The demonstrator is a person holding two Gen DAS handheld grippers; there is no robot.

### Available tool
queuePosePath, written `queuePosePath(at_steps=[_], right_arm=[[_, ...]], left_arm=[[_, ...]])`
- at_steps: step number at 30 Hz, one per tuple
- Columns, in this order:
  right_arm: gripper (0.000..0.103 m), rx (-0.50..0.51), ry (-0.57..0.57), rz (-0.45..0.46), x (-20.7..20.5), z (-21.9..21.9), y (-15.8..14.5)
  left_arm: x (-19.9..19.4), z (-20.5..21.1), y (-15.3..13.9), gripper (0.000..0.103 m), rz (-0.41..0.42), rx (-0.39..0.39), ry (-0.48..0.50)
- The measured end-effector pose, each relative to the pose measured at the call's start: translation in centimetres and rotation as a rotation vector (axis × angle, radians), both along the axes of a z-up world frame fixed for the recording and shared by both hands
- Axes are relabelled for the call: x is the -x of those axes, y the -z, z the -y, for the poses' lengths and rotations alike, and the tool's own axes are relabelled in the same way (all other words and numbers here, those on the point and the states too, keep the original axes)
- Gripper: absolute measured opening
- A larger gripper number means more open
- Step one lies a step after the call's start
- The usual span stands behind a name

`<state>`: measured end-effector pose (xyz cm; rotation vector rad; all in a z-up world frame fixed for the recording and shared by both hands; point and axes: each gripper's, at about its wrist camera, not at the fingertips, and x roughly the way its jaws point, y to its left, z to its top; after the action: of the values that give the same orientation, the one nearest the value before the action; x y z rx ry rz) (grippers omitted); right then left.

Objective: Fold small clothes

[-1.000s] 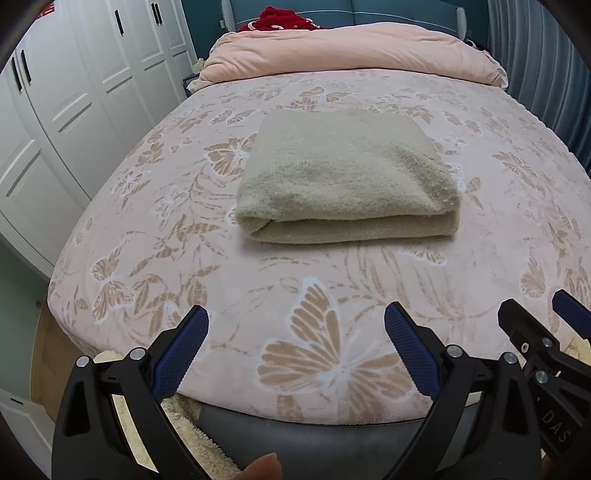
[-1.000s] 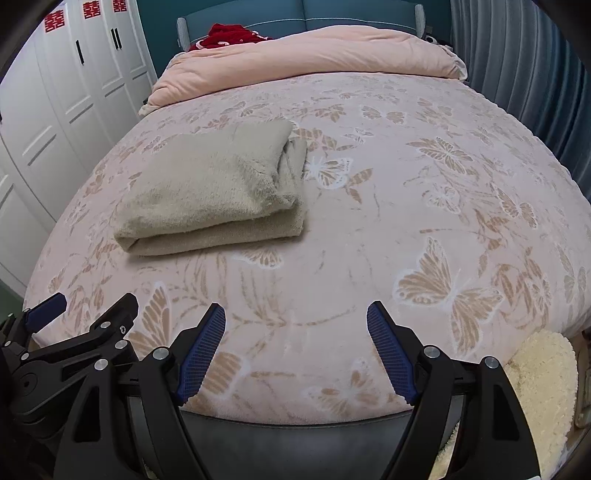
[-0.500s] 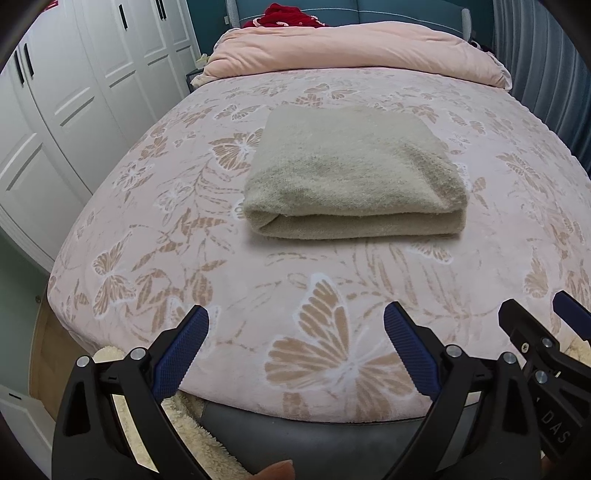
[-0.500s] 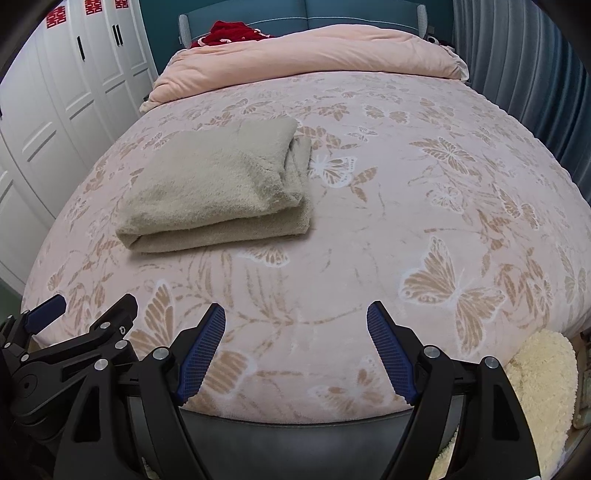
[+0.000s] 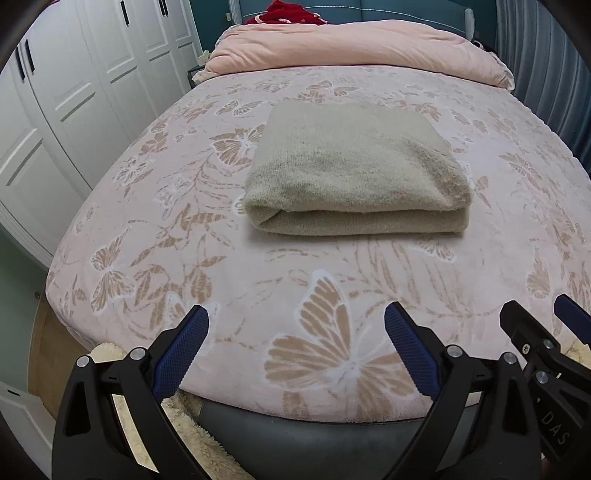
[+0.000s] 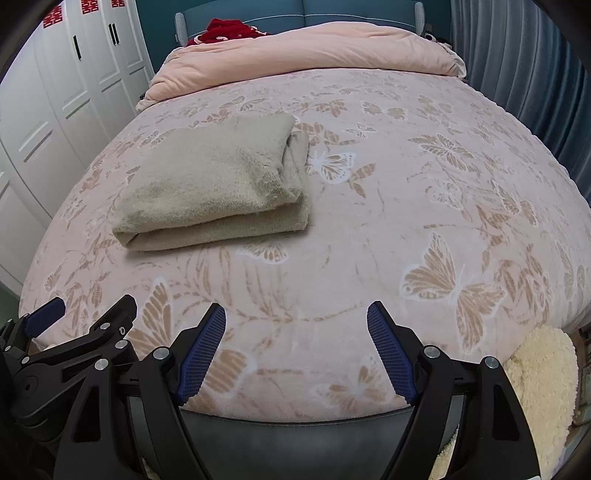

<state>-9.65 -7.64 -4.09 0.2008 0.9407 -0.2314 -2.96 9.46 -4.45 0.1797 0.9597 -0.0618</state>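
Note:
A beige knitted garment [image 5: 354, 173] lies folded into a thick rectangle on the pink butterfly-print bed [image 5: 258, 288]; it also shows in the right wrist view [image 6: 214, 188], left of centre. My left gripper [image 5: 295, 325] is open and empty, low over the bed's near edge, well short of the garment. My right gripper [image 6: 295, 321] is open and empty, also at the near edge, to the right of the garment. Each gripper shows at the edge of the other's view.
A rolled pink duvet [image 5: 354, 48] lies across the head of the bed, with a red item [image 6: 225, 29] behind it. White wardrobe doors [image 5: 74, 92] stand on the left, a grey curtain [image 6: 517, 55] on the right. A cream fluffy rug [image 6: 543, 373] lies on the floor.
Both grippers have moved slightly forward toward the bed, so the folded garment appears a little nearer. Both stay open and empty.

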Motion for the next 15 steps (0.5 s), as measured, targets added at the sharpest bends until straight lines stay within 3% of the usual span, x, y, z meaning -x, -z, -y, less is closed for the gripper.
queuePosePath(at_steps=[15], right_arm=[[0.077,0.005,0.004,-0.003,0.1,-0.32,0.27]], left_arm=[[0.01,-0.09,0.04,0.093,-0.001,-0.001,-0.017]])
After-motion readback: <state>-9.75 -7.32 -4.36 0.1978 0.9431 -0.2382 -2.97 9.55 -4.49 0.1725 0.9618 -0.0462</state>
